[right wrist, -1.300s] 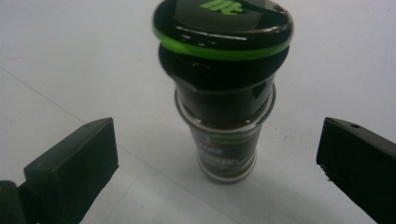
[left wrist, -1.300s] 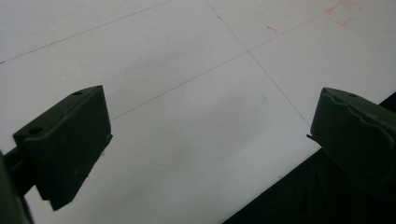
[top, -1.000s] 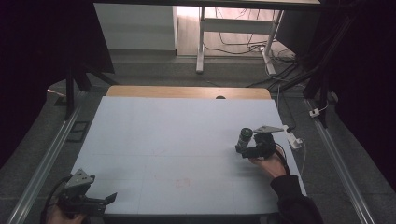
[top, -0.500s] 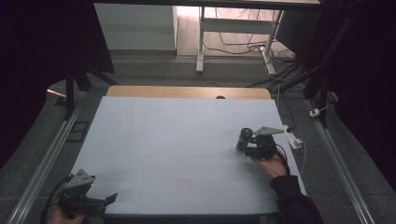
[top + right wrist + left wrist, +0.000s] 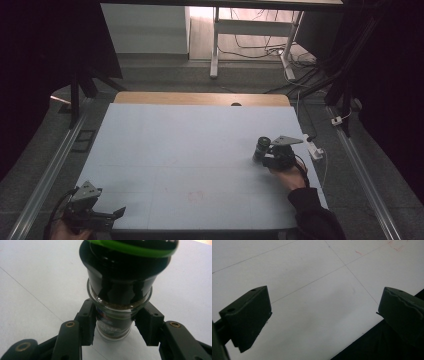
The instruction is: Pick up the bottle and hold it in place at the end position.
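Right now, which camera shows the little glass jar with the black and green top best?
The right gripper view: the glass spice jar with its black, green-ringed cap looms close between the right gripper jaws. The high view shows it small and dark. The left gripper view faces bare white table.

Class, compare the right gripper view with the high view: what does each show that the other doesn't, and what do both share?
Right gripper view: the spice jar's glass body with brownish contents, a green ring on its black cap, and the right gripper closed on the glass. High view: the left gripper at the near left corner, cables on the floor beyond. Both: the jar, the right gripper, the white table.
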Motion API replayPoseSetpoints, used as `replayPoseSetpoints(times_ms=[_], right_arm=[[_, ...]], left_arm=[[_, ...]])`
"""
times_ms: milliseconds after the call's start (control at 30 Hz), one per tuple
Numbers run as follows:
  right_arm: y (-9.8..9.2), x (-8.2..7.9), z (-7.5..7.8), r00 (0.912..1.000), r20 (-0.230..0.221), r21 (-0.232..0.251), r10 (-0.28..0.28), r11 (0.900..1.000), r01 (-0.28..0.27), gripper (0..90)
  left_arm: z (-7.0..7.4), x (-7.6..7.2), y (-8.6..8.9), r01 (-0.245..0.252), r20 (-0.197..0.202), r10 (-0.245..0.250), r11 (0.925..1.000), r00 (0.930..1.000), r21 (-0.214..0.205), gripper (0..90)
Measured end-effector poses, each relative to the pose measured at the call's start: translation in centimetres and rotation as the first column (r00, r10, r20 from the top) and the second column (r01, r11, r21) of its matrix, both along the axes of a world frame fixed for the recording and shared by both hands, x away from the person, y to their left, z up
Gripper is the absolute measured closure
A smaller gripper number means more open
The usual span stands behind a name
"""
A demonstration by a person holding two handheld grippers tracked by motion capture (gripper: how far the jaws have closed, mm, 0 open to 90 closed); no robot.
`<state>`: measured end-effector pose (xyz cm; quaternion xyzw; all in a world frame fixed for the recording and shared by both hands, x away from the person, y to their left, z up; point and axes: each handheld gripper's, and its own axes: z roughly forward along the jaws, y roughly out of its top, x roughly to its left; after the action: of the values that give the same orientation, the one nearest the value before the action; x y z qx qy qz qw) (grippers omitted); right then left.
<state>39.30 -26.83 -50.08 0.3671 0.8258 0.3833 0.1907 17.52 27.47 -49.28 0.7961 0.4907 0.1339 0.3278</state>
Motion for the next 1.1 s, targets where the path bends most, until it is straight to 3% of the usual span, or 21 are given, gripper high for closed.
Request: replayPoseSetpoints(times_ms=[467, 1100], right_arm=[[0.7, -0.3, 1.4, 0.9998, 0.008, 0.038, 0.019, 0.9991, -0.02, 52.6], [5.4, -0.5, 3.0, 0.9934, 0.009, 0.054, 0.114, 0.992, -0.115, 52.6]], left_arm=[[0.0, -0.1, 0.1, -0.005, -0.001, 0.005, 1.0, 1.0, -0.005, 0.0], [0.0, 0.0, 0.2, -0.008, -0.004, 0.008, 0.9999, 1.0, -0.01, 0.0]])
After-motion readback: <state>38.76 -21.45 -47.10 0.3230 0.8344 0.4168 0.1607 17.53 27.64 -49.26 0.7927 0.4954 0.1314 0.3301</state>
